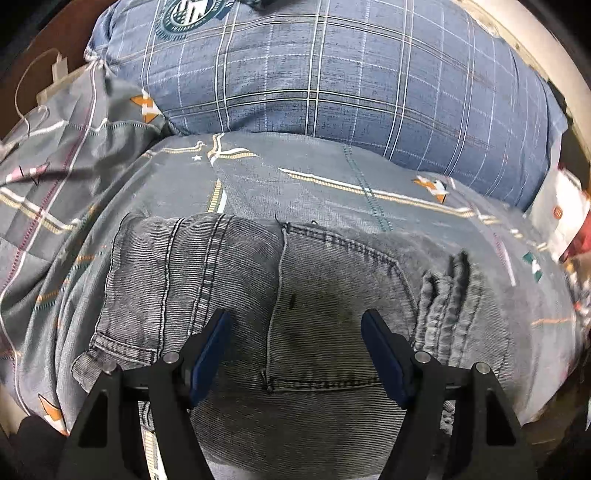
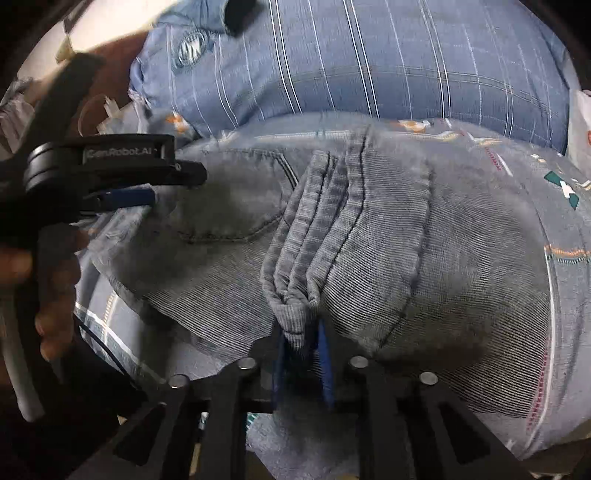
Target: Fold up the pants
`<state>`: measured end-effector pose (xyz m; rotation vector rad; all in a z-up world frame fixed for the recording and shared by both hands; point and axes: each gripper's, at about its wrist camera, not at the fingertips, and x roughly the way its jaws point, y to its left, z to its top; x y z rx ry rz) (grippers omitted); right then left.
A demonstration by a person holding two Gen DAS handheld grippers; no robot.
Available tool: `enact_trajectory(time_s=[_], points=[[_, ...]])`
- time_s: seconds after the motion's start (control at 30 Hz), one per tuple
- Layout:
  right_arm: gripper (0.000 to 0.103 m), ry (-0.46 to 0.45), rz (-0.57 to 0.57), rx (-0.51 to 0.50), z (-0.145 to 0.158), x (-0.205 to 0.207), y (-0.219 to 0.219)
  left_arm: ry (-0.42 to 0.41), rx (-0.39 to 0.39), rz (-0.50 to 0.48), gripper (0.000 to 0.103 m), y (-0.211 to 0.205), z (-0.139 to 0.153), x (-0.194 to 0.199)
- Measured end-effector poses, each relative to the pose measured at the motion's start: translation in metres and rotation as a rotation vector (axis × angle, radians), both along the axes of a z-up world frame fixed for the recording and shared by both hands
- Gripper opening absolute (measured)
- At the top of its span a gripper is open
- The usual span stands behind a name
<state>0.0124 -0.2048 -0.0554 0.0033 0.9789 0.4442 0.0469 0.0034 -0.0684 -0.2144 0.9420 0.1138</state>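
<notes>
Behind folded pants (image 1: 295, 295) on patterned bedsheet (image 1: 332, 177), plaid pillow (image 1: 332, 74).

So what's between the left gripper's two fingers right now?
Nothing is clamped. In the left wrist view the left gripper stands open above the folded jeans, and only flat denim shows in the gap behind its fingers.

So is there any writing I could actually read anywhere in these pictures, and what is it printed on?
"GenRobot.AI": white lettering on the black body of the left hand-held gripper, seen in the right wrist view.
Round dark green crest on the blue checked pillow: it carries ring lettering, too small and blurred to read.
Orange mark on the white bag at the right edge: too blurred to read.
Grey jeans: no label or writing visible.
</notes>
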Motion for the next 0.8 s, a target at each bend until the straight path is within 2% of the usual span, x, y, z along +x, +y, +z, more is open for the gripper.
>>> enact_trajectory(time_s=[0.13, 0.2, 0.3, 0.37, 0.43, 0.53, 0.63, 0.73, 0.8], points=[[0.052, 0.002, 0.006, 0.159, 0.028, -0.003, -0.028, -0.055, -0.010, -0.080, 0.074, -0.029, 0.023, -0.002], [0.054, -0.009, -0.024, 0.244, 0.041, -0.007, -0.050, -0.082, 0.012, -0.140, 0.074, -0.051, 0.032, -0.002], [0.055, -0.013, -0.185, 0.375, 0.052, -0.003, -0.107, -0.086, 0.040, -0.205, 0.074, -0.074, 0.037, 0.000], [0.055, -0.007, -0.282, 0.422, 0.051, -0.001, -0.136, -0.021, -0.029, -0.237, 0.074, -0.077, 0.028, 0.005], [0.055, 0.016, -0.334, 0.469, 0.043, 0.000, -0.155, 0.046, -0.130, -0.258, 0.074, -0.074, 0.014, 0.002], [0.055, 0.031, -0.344, 0.489, 0.037, 0.002, -0.165, 0.134, -0.246, -0.306, 0.074, -0.078, -0.006, -0.013], [0.055, 0.053, -0.325, 0.510, 0.032, 0.001, -0.162, 0.187, -0.283, -0.338, 0.074, -0.090, -0.022, -0.023], [0.055, 0.057, -0.301, 0.514, 0.026, 0.000, -0.154, 0.227, -0.282, -0.314, 0.072, -0.096, -0.036, -0.026], [0.055, 0.053, -0.290, 0.504, 0.025, 0.000, -0.152, 0.249, -0.266, -0.293, 0.068, -0.097, -0.045, -0.025]])
